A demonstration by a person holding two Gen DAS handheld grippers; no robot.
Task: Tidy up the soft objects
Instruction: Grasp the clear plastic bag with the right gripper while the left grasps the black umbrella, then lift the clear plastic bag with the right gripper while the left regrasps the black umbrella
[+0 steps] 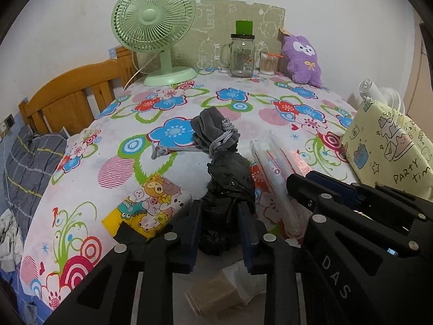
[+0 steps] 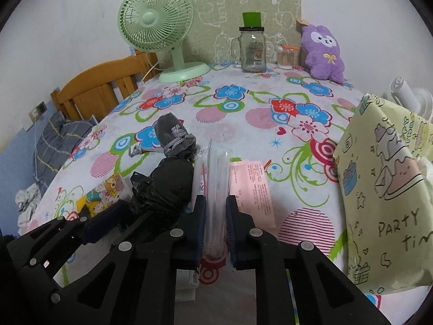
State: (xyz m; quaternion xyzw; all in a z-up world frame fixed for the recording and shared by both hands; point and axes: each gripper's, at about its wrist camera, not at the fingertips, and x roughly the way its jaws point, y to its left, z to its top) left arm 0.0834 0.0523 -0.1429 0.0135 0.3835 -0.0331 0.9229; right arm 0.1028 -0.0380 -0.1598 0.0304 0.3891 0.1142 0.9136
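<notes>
Both grippers were clamped: left gripper (image 1: 219, 224) on the black bag (image 1: 227, 187) between its fingers, right gripper (image 2: 215, 227) on the clear packet (image 2: 215, 178), grey pouch (image 1: 213, 132) just ahead.

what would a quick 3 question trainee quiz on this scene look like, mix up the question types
1. True or false: the left hand-held gripper is shut on the black plastic bag.
2. What does the right hand-held gripper hold? A) the purple plush toy B) the clear plastic packet C) the glass jar
3. Fill in: the grey drawstring pouch lies just beyond the black plastic bag, on the ____ tablecloth.

Key
1. True: its pads press on the bag from both sides.
2. B. The purple plush toy and the glass jar stand untouched at the far edge, near the green fan.
3. floral
</notes>
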